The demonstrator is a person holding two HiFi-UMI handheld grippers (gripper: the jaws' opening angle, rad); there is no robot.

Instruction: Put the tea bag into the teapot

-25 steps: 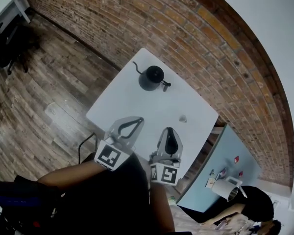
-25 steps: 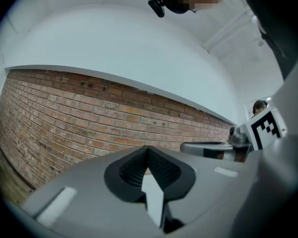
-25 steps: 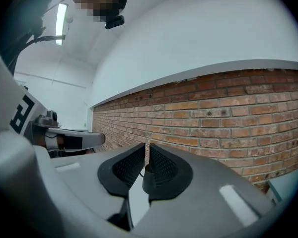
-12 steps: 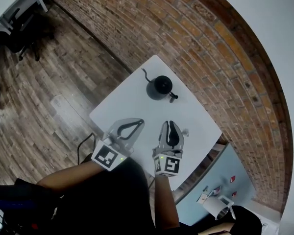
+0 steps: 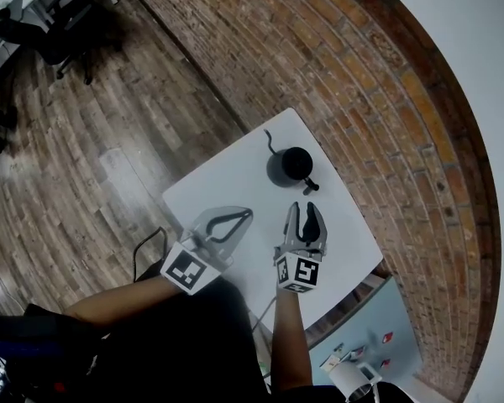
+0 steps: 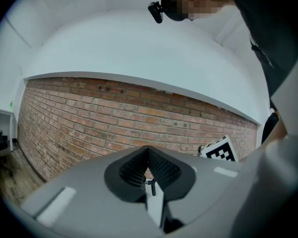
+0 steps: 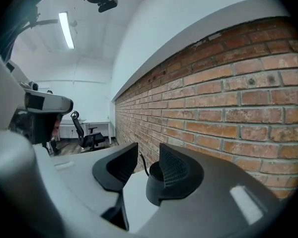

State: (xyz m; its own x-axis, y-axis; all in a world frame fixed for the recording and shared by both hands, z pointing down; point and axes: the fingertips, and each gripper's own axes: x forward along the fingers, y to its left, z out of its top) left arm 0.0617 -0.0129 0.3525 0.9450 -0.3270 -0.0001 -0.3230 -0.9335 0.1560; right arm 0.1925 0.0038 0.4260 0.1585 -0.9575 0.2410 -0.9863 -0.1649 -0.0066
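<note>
The white table [image 5: 223, 183] carries the black teapot [image 5: 291, 166] at its far side by the brick wall [image 5: 378, 99], spout pointing far-left. The right gripper [image 5: 306, 209] is nearer to it, just short of the handle, jaws opening and empty. The left gripper [image 5: 249, 214] is pressed together. The tea bag shows nowhere, perhaps hidden beneath the right gripper.

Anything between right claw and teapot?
No. Head view shows bare table between the right claw and the teapot. Its jaws are opening, nothing between them.
</note>
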